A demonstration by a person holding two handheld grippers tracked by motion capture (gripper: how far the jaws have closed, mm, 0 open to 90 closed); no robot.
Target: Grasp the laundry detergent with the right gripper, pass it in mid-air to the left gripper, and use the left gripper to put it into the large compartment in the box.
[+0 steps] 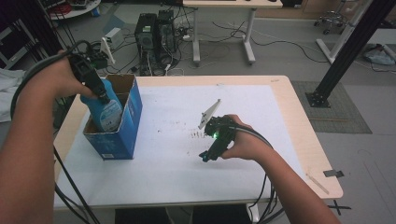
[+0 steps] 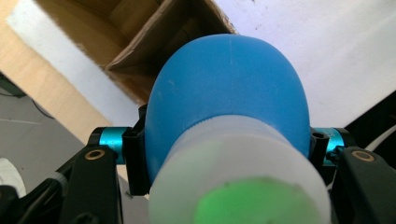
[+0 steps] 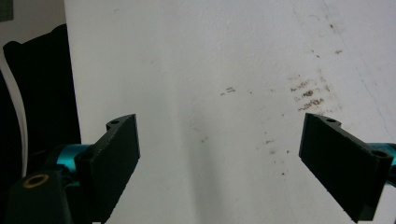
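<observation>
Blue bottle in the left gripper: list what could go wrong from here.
1. The left gripper holds the blue bottle by its rounded shoulder just below the white cap; on that curved surface it might slip out.
2. The bottle hangs in the mouth of the cardboard box, close to its wall; it could catch the rim and tip the box.
3. The right gripper rests open on the white mat, away from the box, so nothing steadies the box.

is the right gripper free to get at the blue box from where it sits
Probably yes. The right gripper is open and holds nothing, and bare white mat lies between it and the blue box. The left gripper holds a blue bottle in the box's open top, crowding it.
</observation>
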